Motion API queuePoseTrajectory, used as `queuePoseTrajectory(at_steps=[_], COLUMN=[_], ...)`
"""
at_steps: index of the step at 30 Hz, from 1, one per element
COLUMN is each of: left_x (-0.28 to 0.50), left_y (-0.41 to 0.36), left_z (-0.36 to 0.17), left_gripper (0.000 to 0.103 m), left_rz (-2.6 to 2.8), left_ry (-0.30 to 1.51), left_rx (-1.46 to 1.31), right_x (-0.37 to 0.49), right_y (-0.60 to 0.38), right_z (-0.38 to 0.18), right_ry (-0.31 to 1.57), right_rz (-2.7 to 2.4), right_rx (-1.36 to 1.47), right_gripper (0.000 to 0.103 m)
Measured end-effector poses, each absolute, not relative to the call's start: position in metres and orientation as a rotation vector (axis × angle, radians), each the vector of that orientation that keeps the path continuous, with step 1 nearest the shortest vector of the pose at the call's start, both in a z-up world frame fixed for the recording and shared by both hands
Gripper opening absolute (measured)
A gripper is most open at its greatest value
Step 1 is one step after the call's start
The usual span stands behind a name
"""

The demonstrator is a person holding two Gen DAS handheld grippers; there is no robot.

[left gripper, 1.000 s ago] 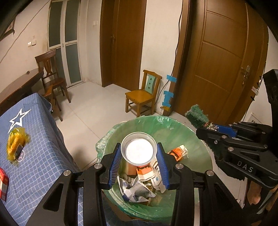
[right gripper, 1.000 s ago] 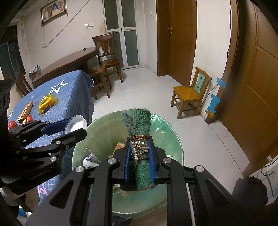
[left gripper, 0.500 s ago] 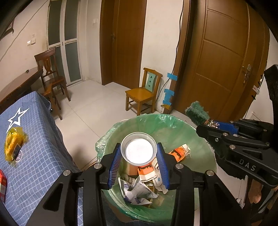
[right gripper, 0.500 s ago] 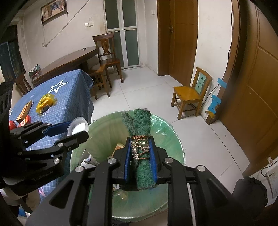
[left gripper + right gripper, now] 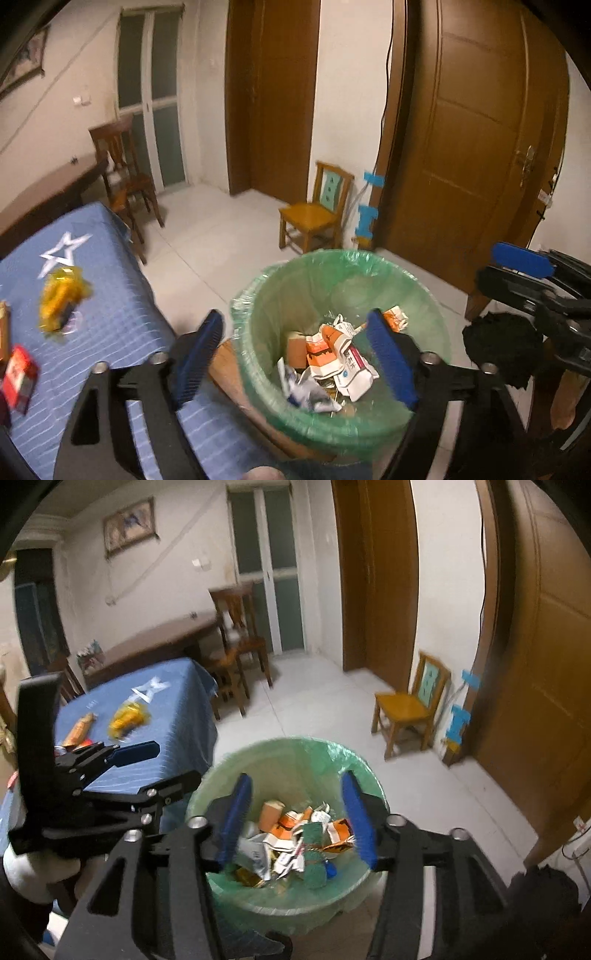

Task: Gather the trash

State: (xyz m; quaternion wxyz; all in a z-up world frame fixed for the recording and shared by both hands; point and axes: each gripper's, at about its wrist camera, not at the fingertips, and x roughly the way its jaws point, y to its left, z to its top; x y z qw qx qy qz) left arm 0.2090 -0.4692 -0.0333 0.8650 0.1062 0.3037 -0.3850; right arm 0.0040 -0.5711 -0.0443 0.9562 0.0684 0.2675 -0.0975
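A bin with a green liner [image 5: 334, 258] [image 5: 295, 743] stands by the blue table and holds crumpled cartons [image 5: 332, 347] and wrappers. My left gripper [image 5: 295, 356] hangs over its near rim, jaws opening wide with nothing between them. My right gripper [image 5: 297, 819] is above the bin too, jaws opening and empty. The green scouring pad [image 5: 313, 830] lies among the trash below it. Each gripper shows in the other's view: the right gripper [image 5: 511, 271] at the right edge, the left gripper [image 5: 162, 766] at the left. I cannot pick out the white cup in the bin.
The blue-clothed table [image 5: 110, 295] left of the bin carries a yellow packet [image 5: 62, 295] [image 5: 127, 716], a red box [image 5: 18, 373] and an orange packet [image 5: 79, 731]. A small wooden chair [image 5: 314, 218] stands by the doors. A black bag [image 5: 498, 347] lies right of the bin.
Both grippers opened and pulled back a little. The white cup left the left jaws and the green scouring pad dropped from the right jaws into the bin.
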Motion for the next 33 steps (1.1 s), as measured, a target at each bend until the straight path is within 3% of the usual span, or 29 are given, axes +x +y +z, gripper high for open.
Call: queuePoseTrajectory(at_steps=[2,8,20,33], left_x=[0.190,0.121,0.039,0.024], left_y=[-0.445,-0.380,-0.328,-0.325], left_z=[-0.020,-0.001,-0.013,-0.008], left_gripper=[0.098,0.098,0.098,0.098], left_rz=[-0.803,-0.780,-0.789,-0.803], left_ry=[0.578,0.423,0.401,0.387], left_rx=[0.196,0.186,0.192,0.191], right_x=[-0.028,-0.098,-0.142,-0.149], right_y=[-0.555,-0.523,-0.500,-0.490], right_z=[-0.036,-0.043,-0.066,-0.076], right_ry=[0.484,0.429,0.358,0.335], right_rz=[-0.205,-0.220,-0.247,-0.250], right_rx=[0.111,0.092,0.115,0.152], right_gripper=[0.070,0.074,0.074,0.078])
